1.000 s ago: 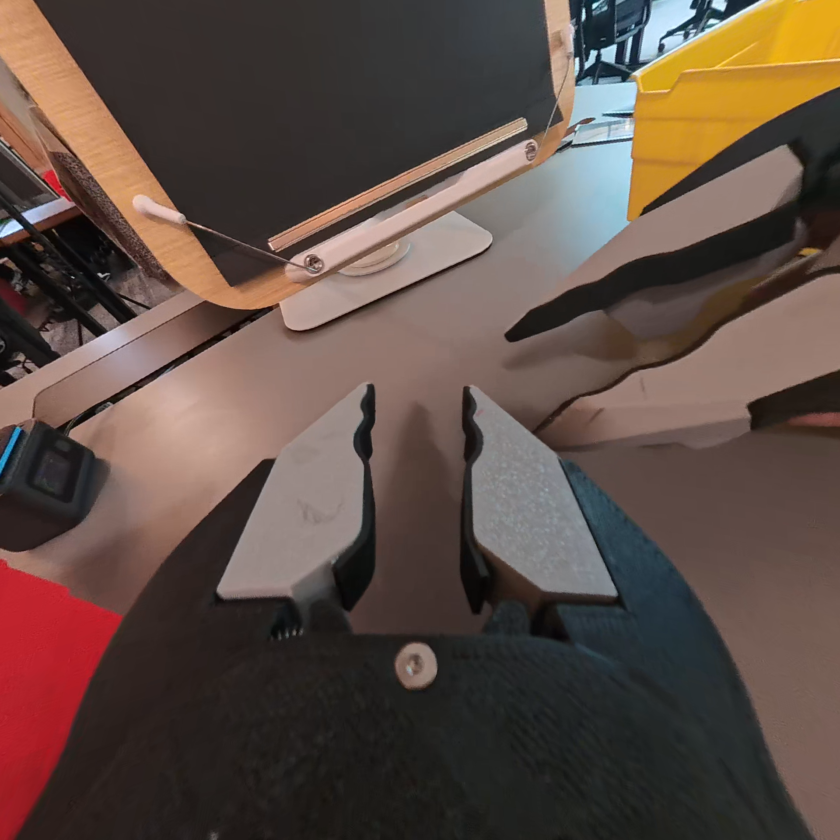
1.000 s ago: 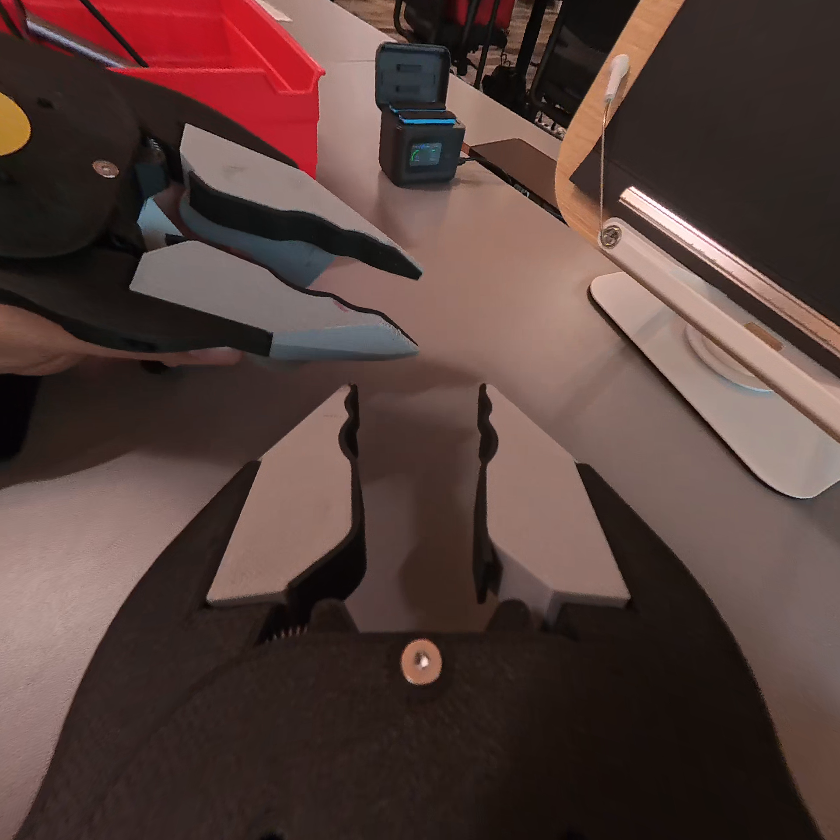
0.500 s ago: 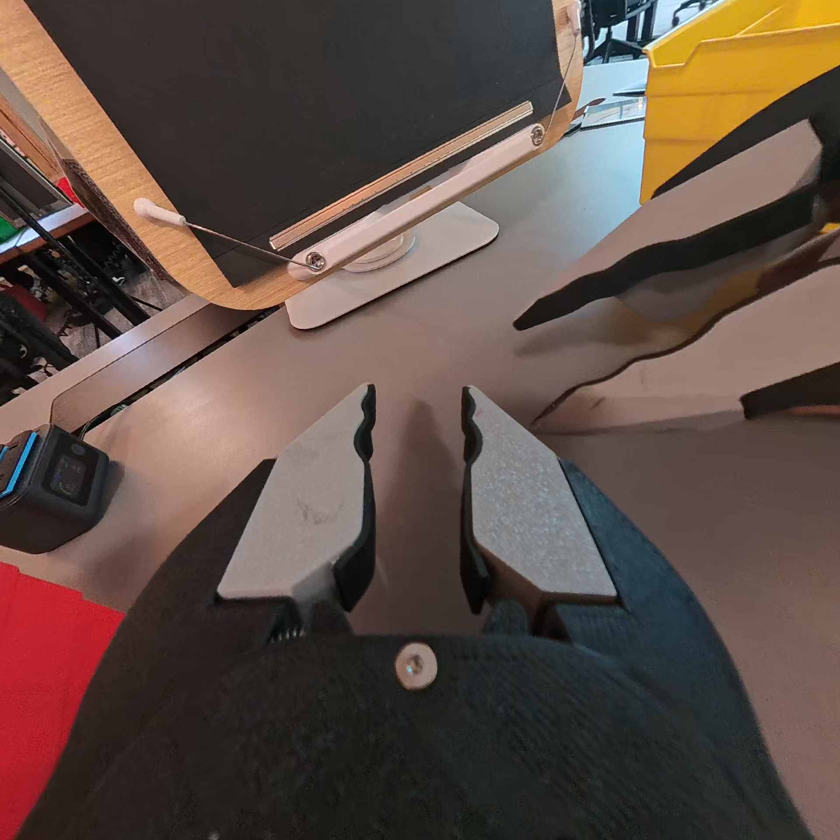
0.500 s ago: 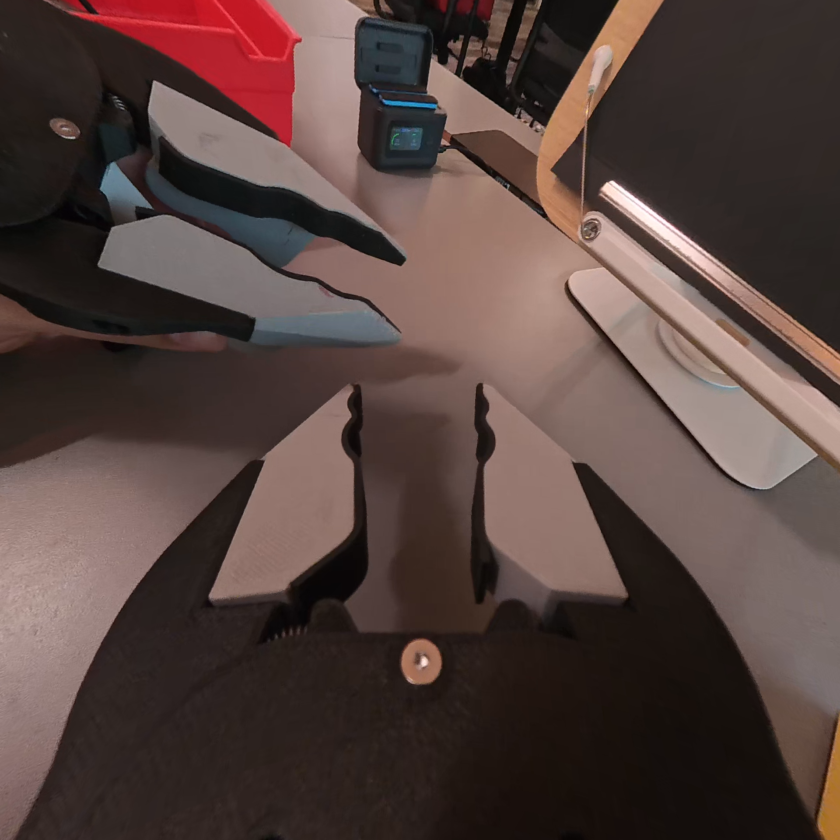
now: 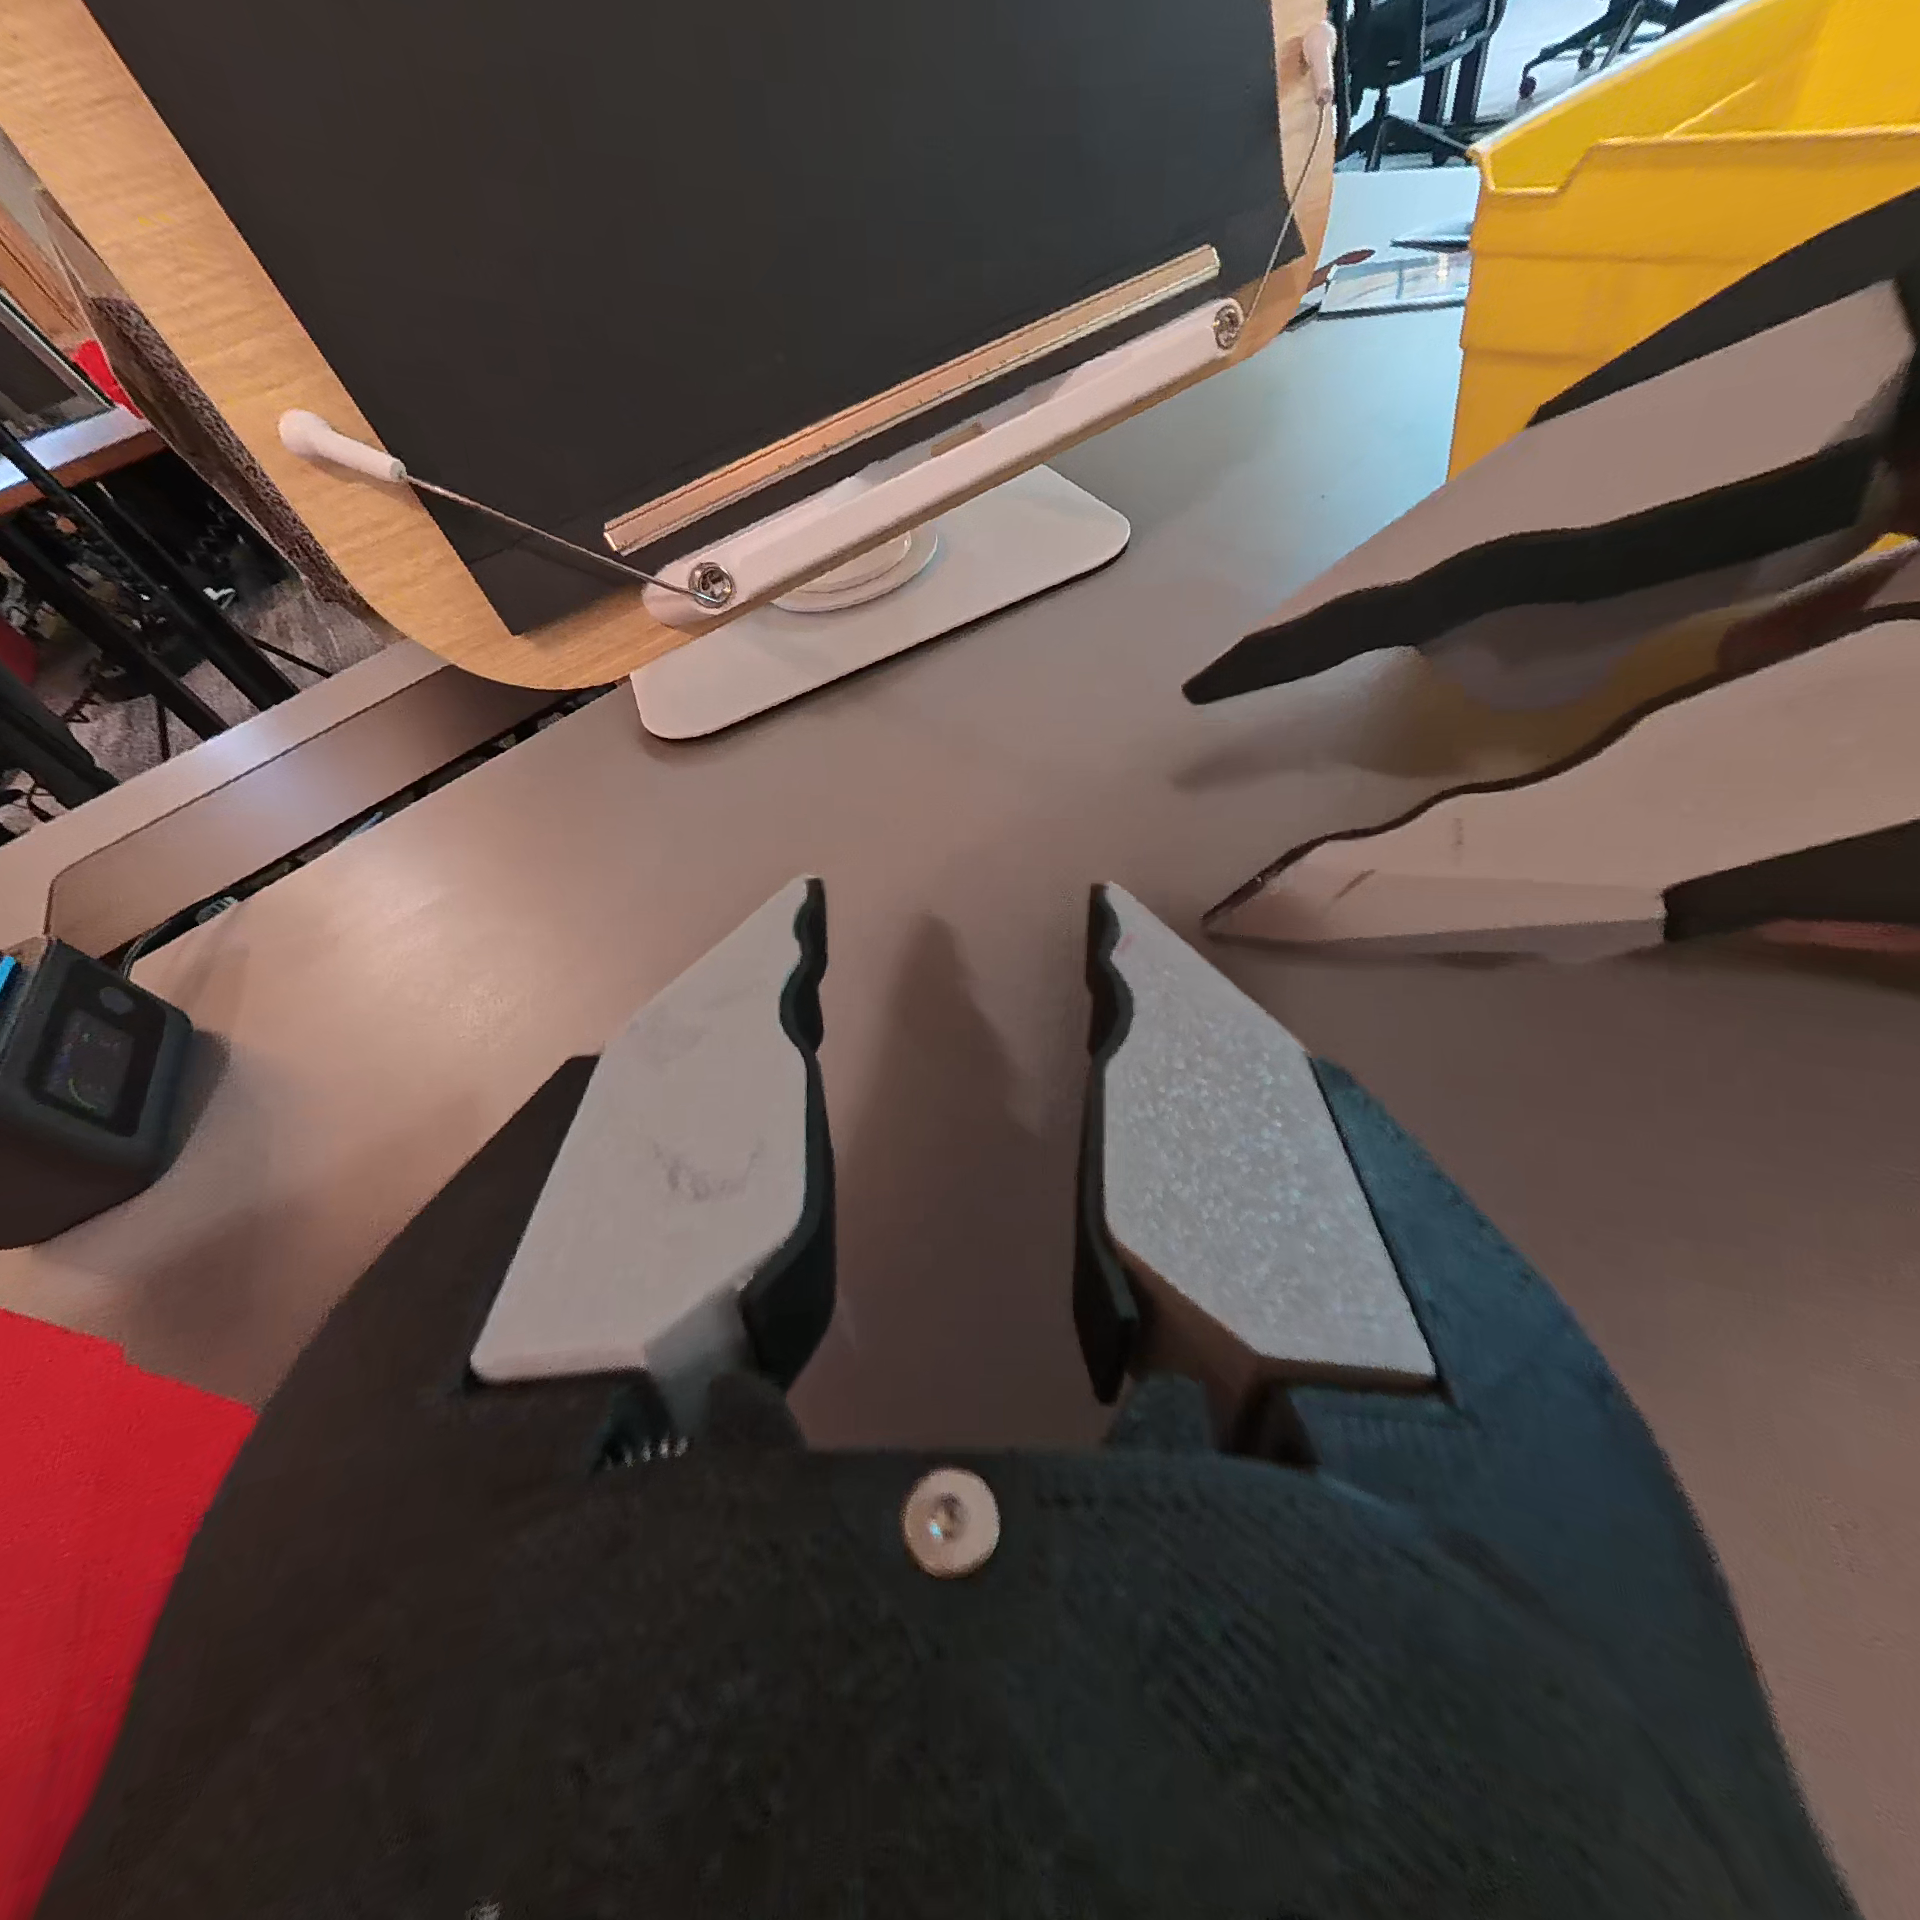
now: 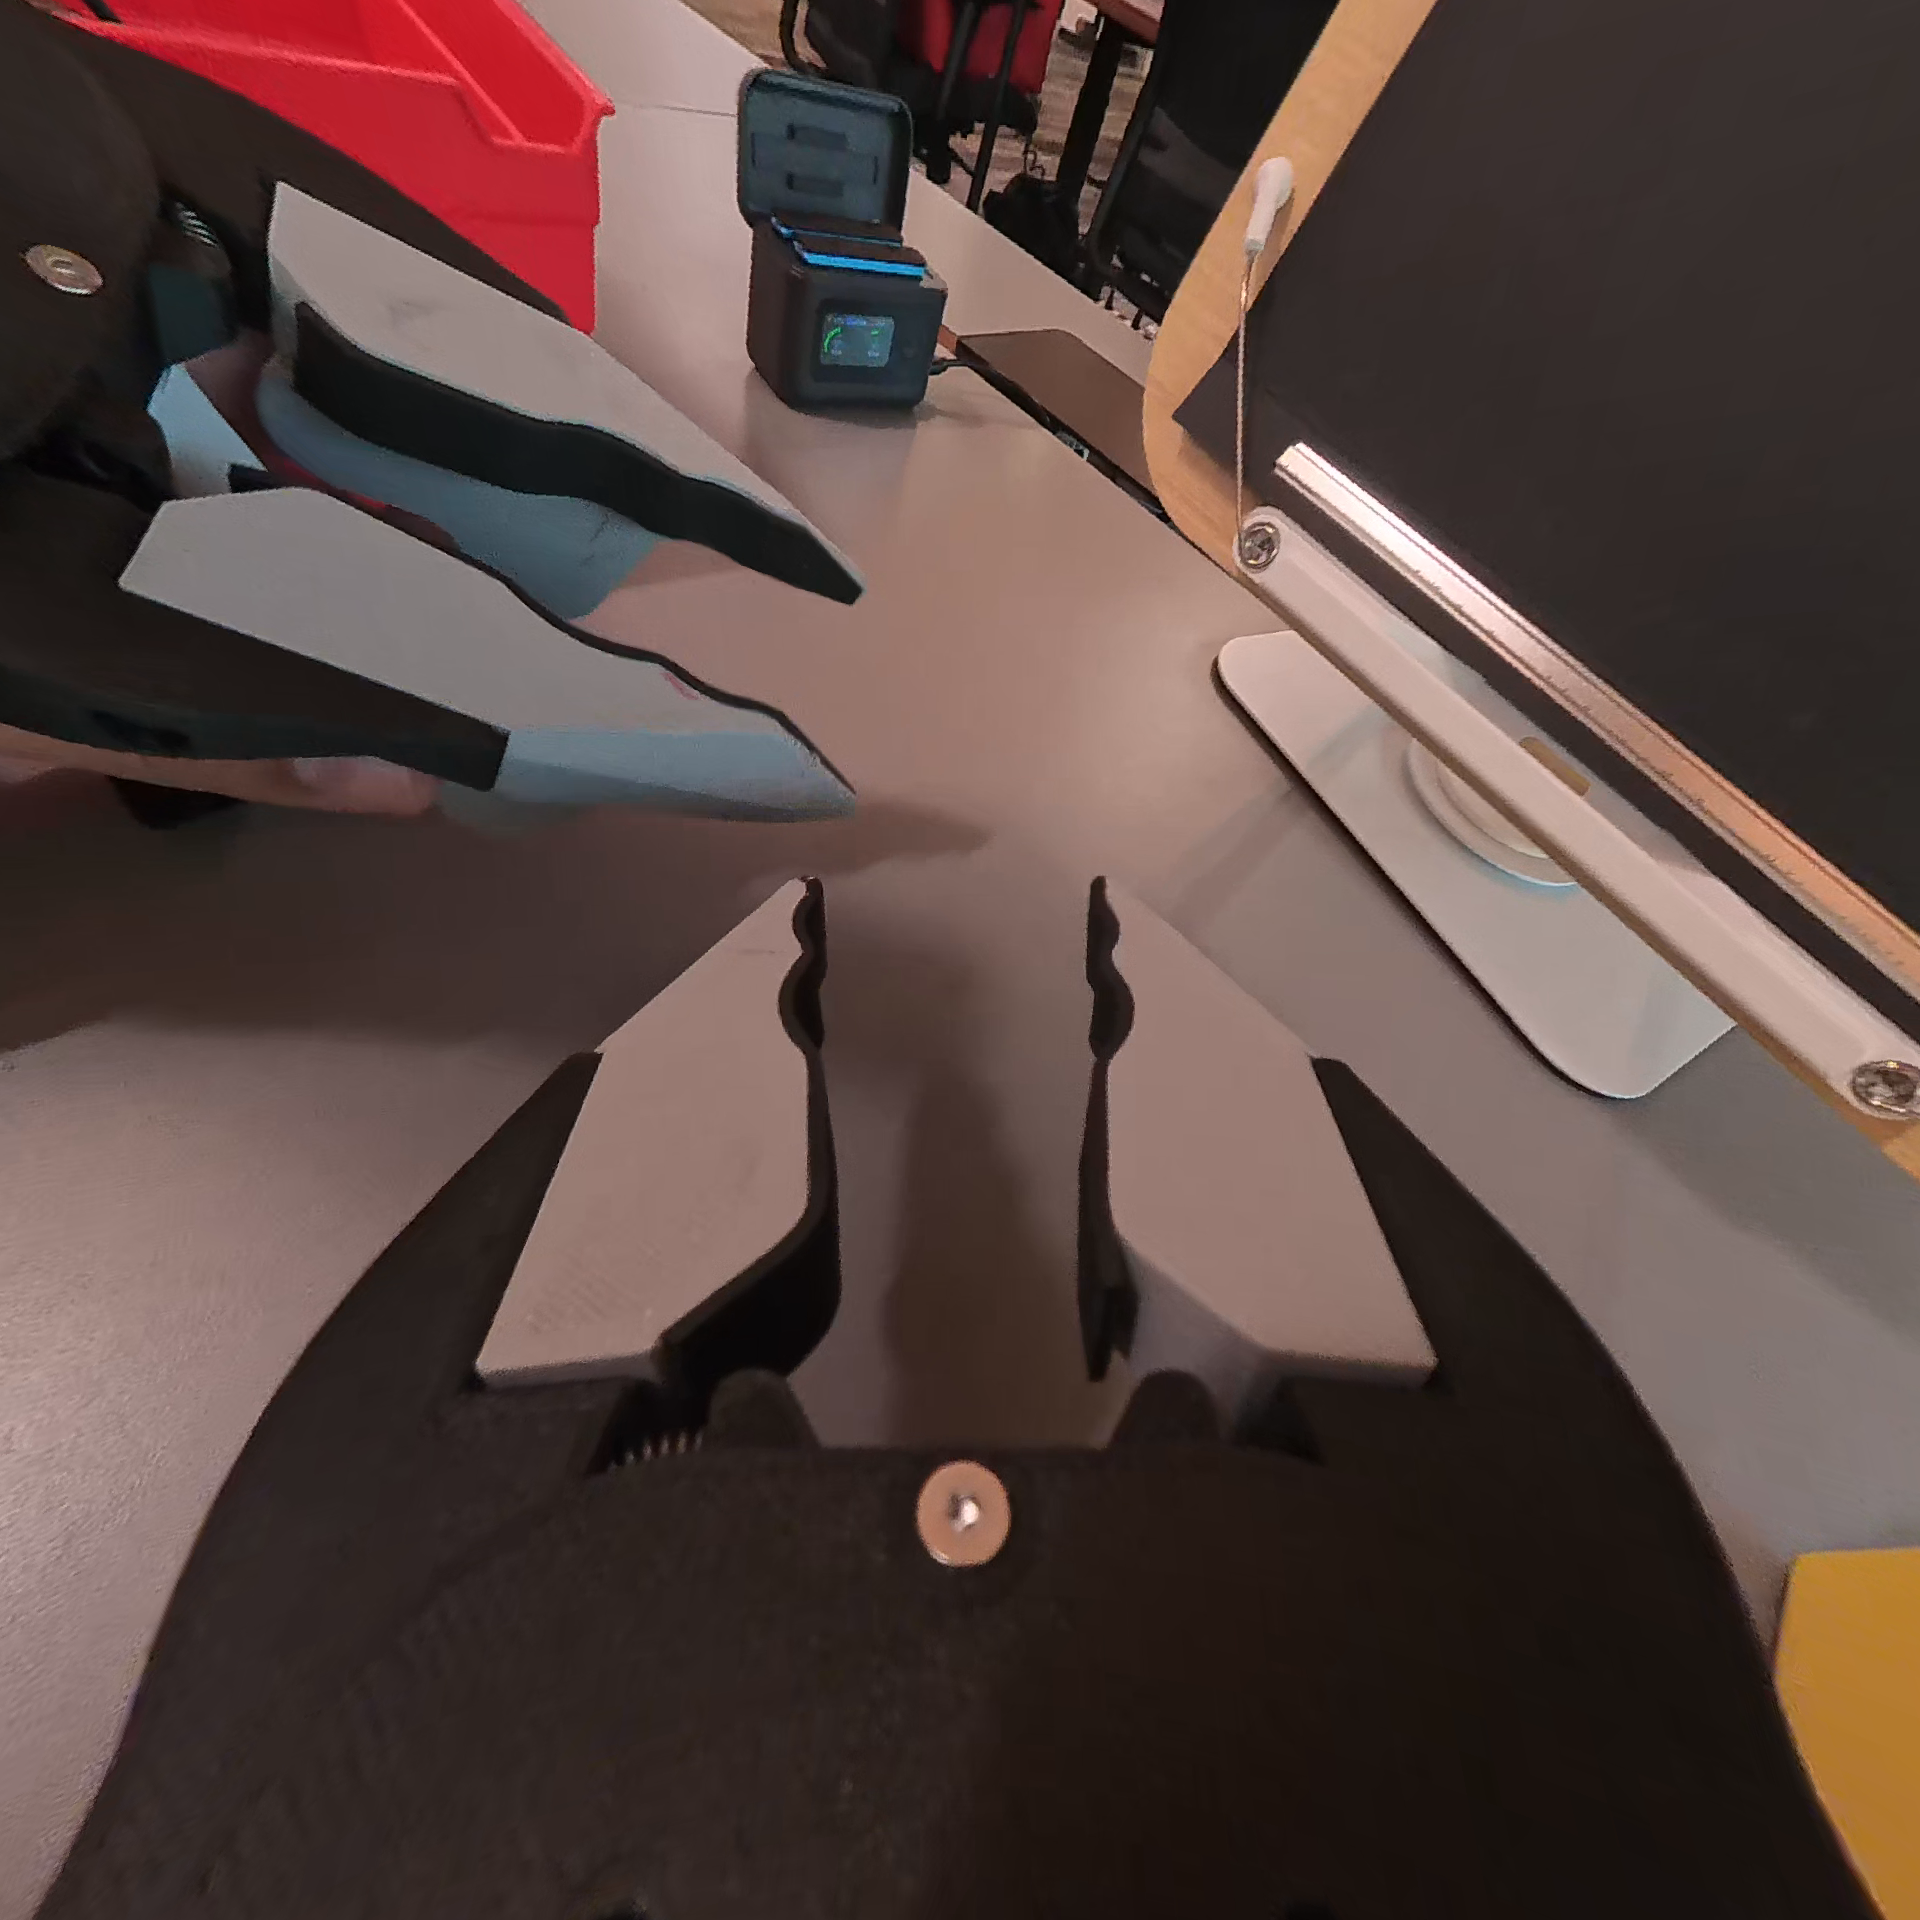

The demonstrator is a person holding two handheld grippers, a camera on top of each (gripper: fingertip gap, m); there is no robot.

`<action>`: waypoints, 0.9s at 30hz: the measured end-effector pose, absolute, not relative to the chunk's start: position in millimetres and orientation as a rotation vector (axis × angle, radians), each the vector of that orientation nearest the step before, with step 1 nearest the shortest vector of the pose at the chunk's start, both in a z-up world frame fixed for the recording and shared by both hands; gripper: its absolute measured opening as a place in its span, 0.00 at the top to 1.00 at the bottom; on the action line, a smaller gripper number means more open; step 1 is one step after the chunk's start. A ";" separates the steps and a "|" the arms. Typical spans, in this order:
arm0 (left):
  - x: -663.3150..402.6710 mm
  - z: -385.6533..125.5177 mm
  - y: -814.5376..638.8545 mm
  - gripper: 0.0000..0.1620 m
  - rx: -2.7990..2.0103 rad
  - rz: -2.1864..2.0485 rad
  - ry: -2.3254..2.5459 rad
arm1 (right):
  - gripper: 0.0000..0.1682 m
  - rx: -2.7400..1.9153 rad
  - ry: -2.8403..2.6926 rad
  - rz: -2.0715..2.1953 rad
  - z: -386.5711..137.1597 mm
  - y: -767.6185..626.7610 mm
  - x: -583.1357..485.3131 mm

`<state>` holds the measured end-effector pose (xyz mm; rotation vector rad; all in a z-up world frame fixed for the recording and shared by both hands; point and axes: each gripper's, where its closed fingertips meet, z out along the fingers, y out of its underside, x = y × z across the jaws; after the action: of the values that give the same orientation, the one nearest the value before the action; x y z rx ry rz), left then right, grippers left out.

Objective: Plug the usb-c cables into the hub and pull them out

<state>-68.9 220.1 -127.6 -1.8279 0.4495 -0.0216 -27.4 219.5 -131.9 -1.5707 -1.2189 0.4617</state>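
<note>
Both grippers held empty above a bare desk (image 5: pixel 1039 790); task judged not visibly begun.
Left gripper (image 5: pixel 956 904) and right gripper (image 6: pixel 951 899) are parted, nothing gripped; no hub or cables are seen.

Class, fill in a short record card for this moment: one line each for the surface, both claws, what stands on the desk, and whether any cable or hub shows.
surface: brown desk
left claw: open, empty, above bare desk
right claw: open, empty, pointing towards the left claw
board: dark panel with wooden edge, tilted on a white stand
charger case: black, lid up, small screen lit
bins: red bin on the left, yellow bin on the right
cables and hub: none in view
</note>
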 end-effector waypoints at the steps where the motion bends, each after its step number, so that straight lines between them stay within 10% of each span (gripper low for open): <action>1: -68.9 -127.3 220.3 0.68 -1.830 -0.027 0.438 | 0.72 -1.565 -1.216 0.453 -131.7 220.3 -26.7; 15: -21.7 -73.0 116.3 0.65 -1.884 -0.151 0.560 | 0.72 -1.632 -1.178 0.585 -135.3 218.4 -19.1; 27: -197.8 -14.6 12.1 0.57 -1.913 0.164 0.065 | 0.72 -1.643 -1.109 0.679 -120.7 217.1 -8.2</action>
<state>-197.8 12.1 -14.6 -1.9132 0.0653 0.1639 -8.2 217.1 -120.7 -1.6431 -1.1087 0.6793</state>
